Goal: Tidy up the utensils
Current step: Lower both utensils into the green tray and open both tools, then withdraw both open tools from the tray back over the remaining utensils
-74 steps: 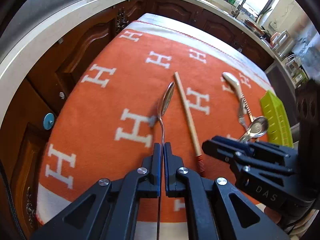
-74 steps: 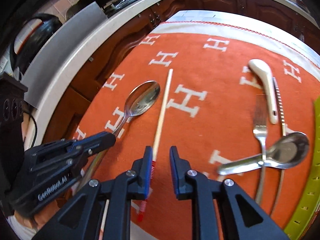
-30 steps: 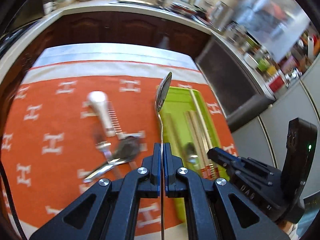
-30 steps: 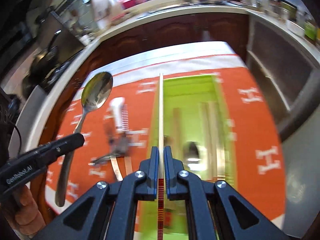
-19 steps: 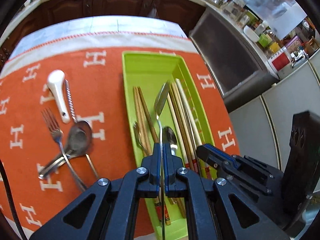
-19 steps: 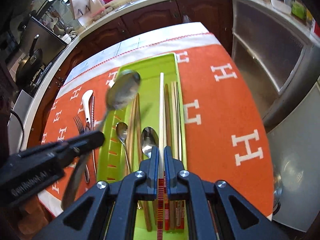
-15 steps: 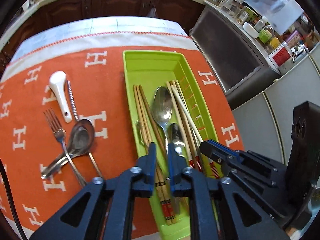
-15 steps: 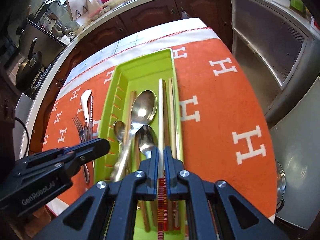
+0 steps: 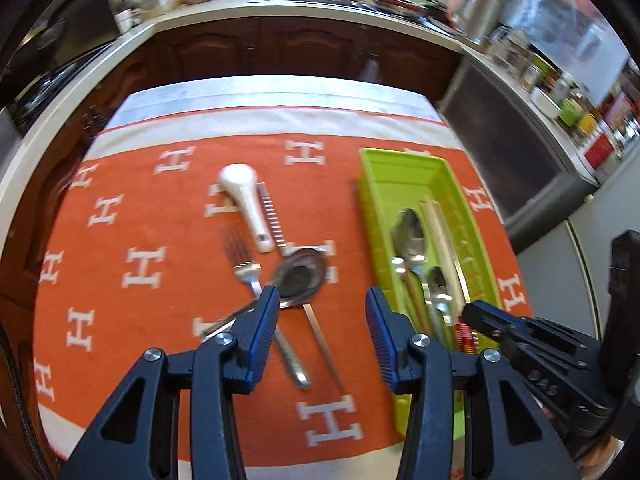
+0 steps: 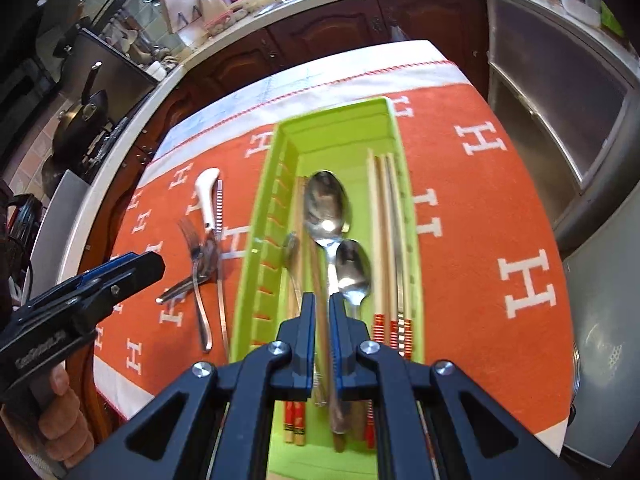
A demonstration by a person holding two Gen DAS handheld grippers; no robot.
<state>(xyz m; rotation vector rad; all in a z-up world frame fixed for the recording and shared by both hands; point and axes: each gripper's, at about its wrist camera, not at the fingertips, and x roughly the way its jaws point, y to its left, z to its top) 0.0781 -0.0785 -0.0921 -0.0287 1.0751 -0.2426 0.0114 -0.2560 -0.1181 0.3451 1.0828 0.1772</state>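
Note:
A lime green tray (image 9: 384,168) (image 10: 340,120) lies on the orange cloth and holds several spoons and chopsticks, among them a large steel spoon (image 10: 326,204) (image 9: 410,234) and pale chopsticks (image 10: 384,232). Left of it on the cloth lie a white-handled tool (image 9: 244,196) (image 10: 206,192), a fork (image 9: 244,264) and another steel spoon (image 9: 300,276). My left gripper (image 9: 320,324) is wide open and empty above the fork and spoon. My right gripper (image 10: 322,328) hovers over the tray's near end, jaws slightly apart, holding nothing.
The orange cloth with white H letters (image 9: 144,268) covers the table. Dark wood cabinets and a pale countertop (image 9: 280,8) run behind. A steel appliance (image 10: 560,112) stands to the right. Pans sit on a stove (image 10: 80,120) at the left.
Both grippers let go: the spoon and the chopstick now lie in the tray. My left gripper opened wide and swung left over the loose utensils. My right gripper opened slightly.

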